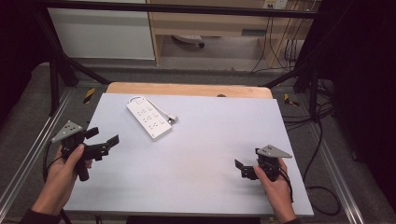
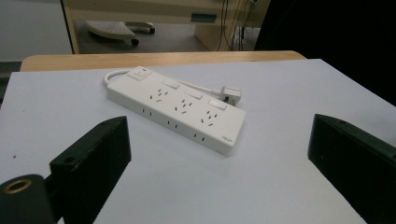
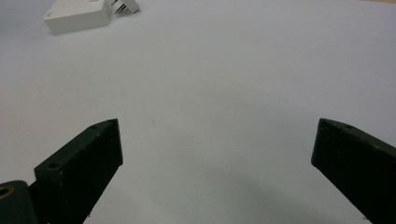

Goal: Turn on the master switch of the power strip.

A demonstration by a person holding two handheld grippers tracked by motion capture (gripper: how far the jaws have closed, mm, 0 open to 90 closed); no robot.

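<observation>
Power strip (image 1: 149, 120) lying flat, diagonal at far left with plug (image 1: 172, 119) tucked beside, both grippers, left (image 1: 103, 142) and right (image 1: 243, 168), spread wide and empty, left aimed straight at it, probably lining up a grab.

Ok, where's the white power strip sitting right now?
In the high view the power strip lies on the table's far left part, ahead of the left gripper, its plug beside it.
</observation>
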